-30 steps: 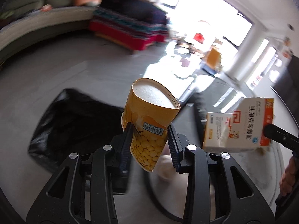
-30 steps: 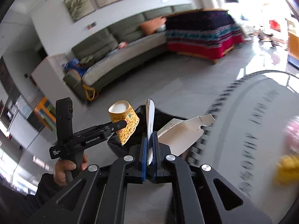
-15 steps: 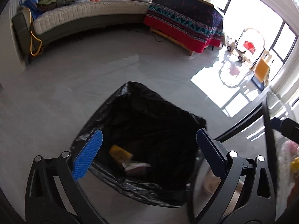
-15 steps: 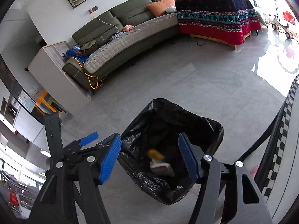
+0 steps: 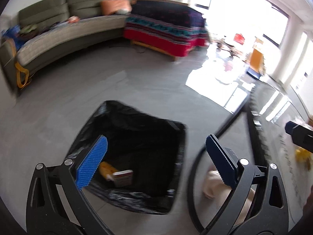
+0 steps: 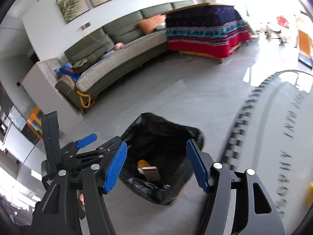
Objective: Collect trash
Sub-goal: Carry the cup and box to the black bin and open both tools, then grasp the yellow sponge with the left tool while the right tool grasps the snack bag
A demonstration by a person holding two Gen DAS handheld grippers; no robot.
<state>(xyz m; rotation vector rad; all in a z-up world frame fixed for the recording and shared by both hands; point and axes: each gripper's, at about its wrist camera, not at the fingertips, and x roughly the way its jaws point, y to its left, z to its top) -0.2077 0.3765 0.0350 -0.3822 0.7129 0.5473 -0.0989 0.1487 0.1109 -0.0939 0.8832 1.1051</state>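
Below both grippers, on the grey floor [image 5: 82,105], sits the black bag [image 5: 137,141] with its mouth open upward. Your left gripper [image 5: 154,156] has its fingers [image 5: 92,164] released and spread wide, with nothing between them. Your right gripper [image 6: 156,164] also stands released and empty, at a narrower spread. Both point steeply down into the bag mouth.

The cup [image 5: 106,171] and the carton [image 5: 123,177] lie touching at the bottom of the bag, toward its near left corner. This trash needs no further handling.

The coming move turns on what lies to your right. The round tabletop [image 6: 273,117] rises just beside the bag on that side, and yellow items [image 5: 303,156] rest on it near the frame edge, too blurred to identify. Judged from this layout, your right gripper is the nearer one; it already shows at the right edge of the left view, over the tabletop. Swing away from the bag toward the tabletop for the next pick.

Across the room stand a curved sofa [image 6: 121,58] and a covered bed [image 6: 207,31], well apart from the bag.
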